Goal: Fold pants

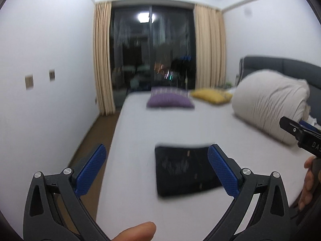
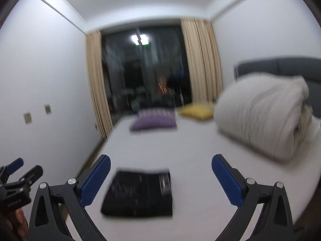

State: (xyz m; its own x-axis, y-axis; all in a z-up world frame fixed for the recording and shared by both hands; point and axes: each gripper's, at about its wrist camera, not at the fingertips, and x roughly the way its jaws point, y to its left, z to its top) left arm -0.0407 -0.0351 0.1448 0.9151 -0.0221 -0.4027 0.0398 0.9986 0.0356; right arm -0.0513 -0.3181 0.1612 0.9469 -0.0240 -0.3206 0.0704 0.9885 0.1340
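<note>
While the pants [image 1: 186, 170] lie as a compact black rectangle near the bed's [image 1: 200, 124] front edge, both the left tool [image 1: 156, 168] and right tool [image 2: 161, 178] hang spread and empty above, so folding looks finished.

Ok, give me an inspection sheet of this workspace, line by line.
Surface: white bed sheet, smooth and mostly bare.
Job's things: black pants folded into a flat rectangle near the bed's front edge.
Clutter: purple cushion, yellow cushion, rolled beige duvet.
Grippers: left gripper and right gripper both open, holding nothing, raised off the pants.
Cables: nothing seen.
Surroundings: dark window, beige curtains, grey headboard, white walls.
</note>
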